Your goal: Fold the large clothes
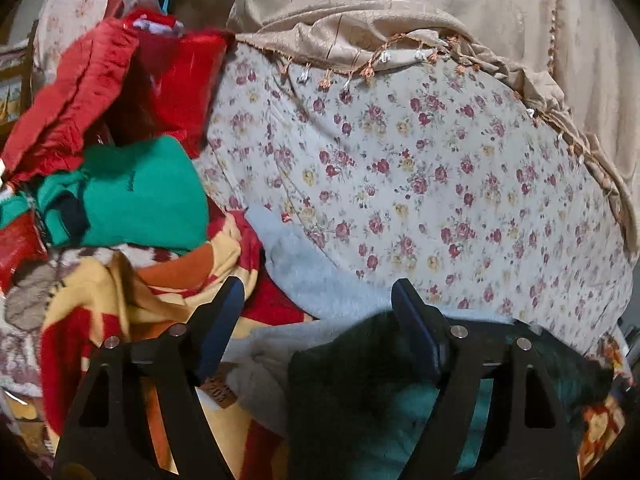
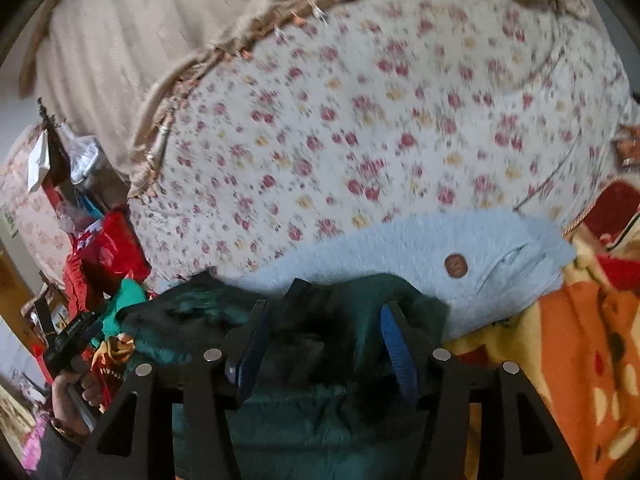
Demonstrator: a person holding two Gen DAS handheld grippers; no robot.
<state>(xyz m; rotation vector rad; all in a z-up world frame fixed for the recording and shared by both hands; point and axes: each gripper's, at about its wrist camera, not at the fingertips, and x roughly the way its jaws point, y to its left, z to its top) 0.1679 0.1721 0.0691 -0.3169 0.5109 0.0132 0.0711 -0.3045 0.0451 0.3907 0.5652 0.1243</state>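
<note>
Releasing looks like the step in hand: both claws stand spread over the dark green garment (image 2: 320, 420), pads off the cloth.

Near: left gripper (image 1: 318, 312) jaws wide apart, nothing pinched; its right finger sits just over the dark green garment's edge, its left finger over the yellow-red patterned blanket (image 1: 120, 300). Right gripper (image 2: 320, 332) jaws apart, dark green fabric lying between the blue pads but not pressed by them as far as the blurred view shows.

Middle: light blue fleece garment (image 2: 460, 256) with a round brown patch (image 2: 456, 266) lies just beyond the green one, touching it. Person's hand (image 2: 76, 392) on the left gripper's handle shows at far left of the right wrist view.

Far: floral bedsheet (image 1: 400, 168), bare; beige fringed drape (image 1: 400, 8) behind it. Red and bright green clothes (image 1: 140, 192) heaped at left.

Judgement: green garment set down near edge, fold incomplete or just laid. Next move calls for re-gripping two corners or an edge, one per claw, and carrying them across evenly.
</note>
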